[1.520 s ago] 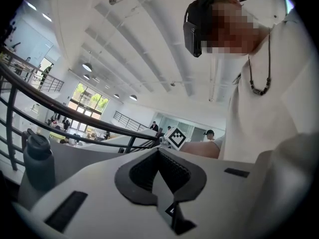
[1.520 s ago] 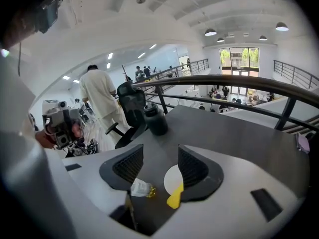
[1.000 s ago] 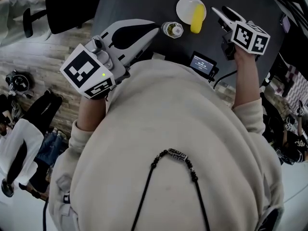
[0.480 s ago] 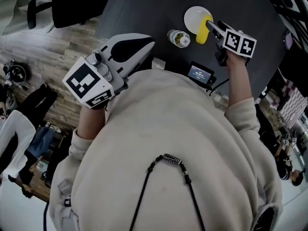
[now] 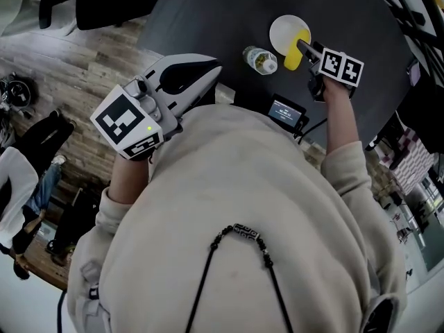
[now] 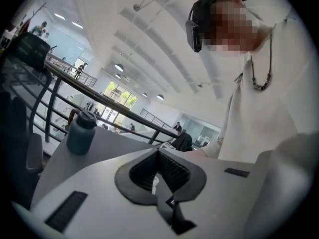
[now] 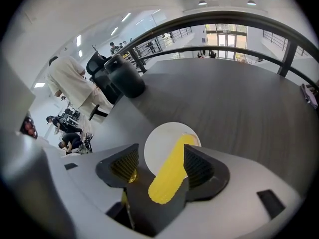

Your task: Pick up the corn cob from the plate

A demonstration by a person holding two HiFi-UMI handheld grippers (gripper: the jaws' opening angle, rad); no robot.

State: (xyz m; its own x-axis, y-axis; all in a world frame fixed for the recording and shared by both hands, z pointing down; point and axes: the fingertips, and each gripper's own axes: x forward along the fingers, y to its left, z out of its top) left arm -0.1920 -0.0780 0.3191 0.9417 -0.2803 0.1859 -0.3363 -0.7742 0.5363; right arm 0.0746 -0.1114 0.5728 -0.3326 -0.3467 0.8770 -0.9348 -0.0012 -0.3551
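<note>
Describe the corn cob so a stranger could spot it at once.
On the dark table, find the round white plate beside a small bottle. The corn cob lies on it: a long, bright yellow bar, unlike the squat bottle.

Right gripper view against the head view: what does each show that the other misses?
Only the right gripper view: the gap of the right claw as it opens, with the corn inside it and not gripped, and a dark jug farther back. Only the head view: the left claw and a small screen. Both: the right claw over the corn on the white plate, on the dark table.
</note>
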